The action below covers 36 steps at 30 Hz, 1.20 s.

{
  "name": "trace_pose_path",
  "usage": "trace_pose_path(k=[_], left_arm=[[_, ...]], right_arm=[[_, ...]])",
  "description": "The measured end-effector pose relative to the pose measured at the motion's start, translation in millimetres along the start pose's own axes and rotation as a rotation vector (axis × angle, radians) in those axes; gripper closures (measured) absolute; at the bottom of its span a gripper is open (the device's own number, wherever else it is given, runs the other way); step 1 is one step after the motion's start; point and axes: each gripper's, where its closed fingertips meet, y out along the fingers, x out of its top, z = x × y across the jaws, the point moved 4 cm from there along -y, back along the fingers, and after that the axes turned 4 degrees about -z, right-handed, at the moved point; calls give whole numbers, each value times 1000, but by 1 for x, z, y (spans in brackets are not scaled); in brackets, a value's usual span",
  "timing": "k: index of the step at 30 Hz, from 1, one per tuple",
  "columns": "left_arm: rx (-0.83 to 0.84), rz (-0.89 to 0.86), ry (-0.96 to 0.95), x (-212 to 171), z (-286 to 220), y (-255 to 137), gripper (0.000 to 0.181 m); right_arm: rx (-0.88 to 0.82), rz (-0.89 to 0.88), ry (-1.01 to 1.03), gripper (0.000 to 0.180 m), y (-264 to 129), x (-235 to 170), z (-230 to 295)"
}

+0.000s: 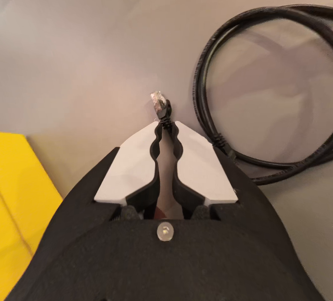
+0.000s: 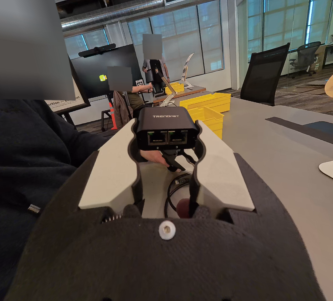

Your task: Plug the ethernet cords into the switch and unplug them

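Switch (image 2: 166, 128) is clamped between the right gripper (image 2: 166, 135) fingers, lifted, both visible ports empty. Cord boot is pinched by the nearly closed left gripper (image 1: 166, 124), RJ45 plug (image 1: 158, 102) protruding. No insertion yet made; coiled cable (image 1: 252, 94) lies on the table (image 1: 90, 58).

yellow bins (image 2: 207, 105) on grey table (image 2: 270, 148) | black chair (image 2: 264, 76) behind
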Motion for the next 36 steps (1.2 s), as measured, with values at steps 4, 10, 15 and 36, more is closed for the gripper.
trace_pose_path(k=[4,10,15,36], left_arm=[[-59,-95,69,13,0,-8,172],[-212,-212,64,52,15,-36,172],[-387,-312,67,93,24,-69,173],[-1189,-247,366,167,-13,-122,173]], right_arm=[[-10,13,-2,119,0,-4,-2],[-26,41,-38,119,2,-9,-5],[-18,17,-76,118,1,-5,-7],[-63,160,-401,118,13,-9,-26]])
